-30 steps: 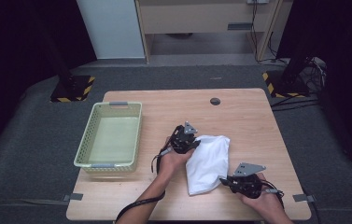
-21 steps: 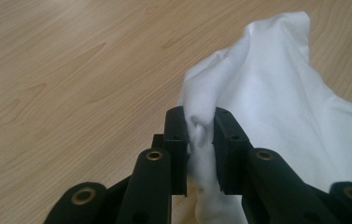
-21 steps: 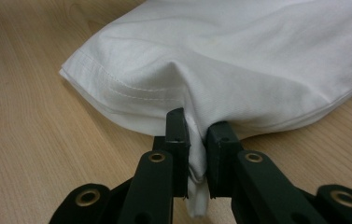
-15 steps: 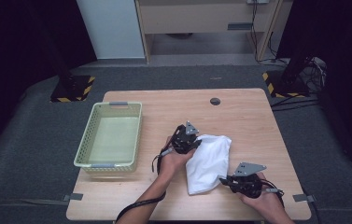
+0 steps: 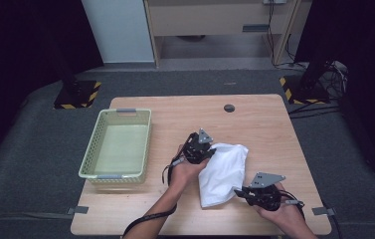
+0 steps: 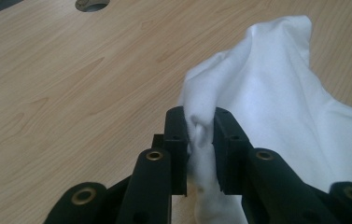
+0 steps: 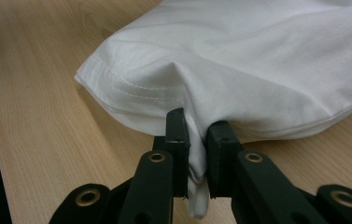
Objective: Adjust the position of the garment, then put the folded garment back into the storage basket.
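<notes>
A folded white cloth (image 5: 222,173) lies on the wooden table (image 5: 264,124), right of centre. My left gripper (image 5: 206,152) is at the cloth's far left corner, shut on a pinch of the fabric. Its own view shows the white cloth (image 6: 276,98) bunched between the two black jaws of the left gripper (image 6: 200,135). My right gripper (image 5: 238,191) holds the near right edge. In its view the right gripper (image 7: 196,135) is shut on the hemmed edge of the cloth (image 7: 257,56), which rises in a small fold.
A pale green basket (image 5: 91,154) stands on the left part of the table, open side up. A round dark cable hole (image 5: 229,107) sits near the far edge. Dark floor surrounds the table, with yellow-black striped bases (image 5: 75,94) behind it.
</notes>
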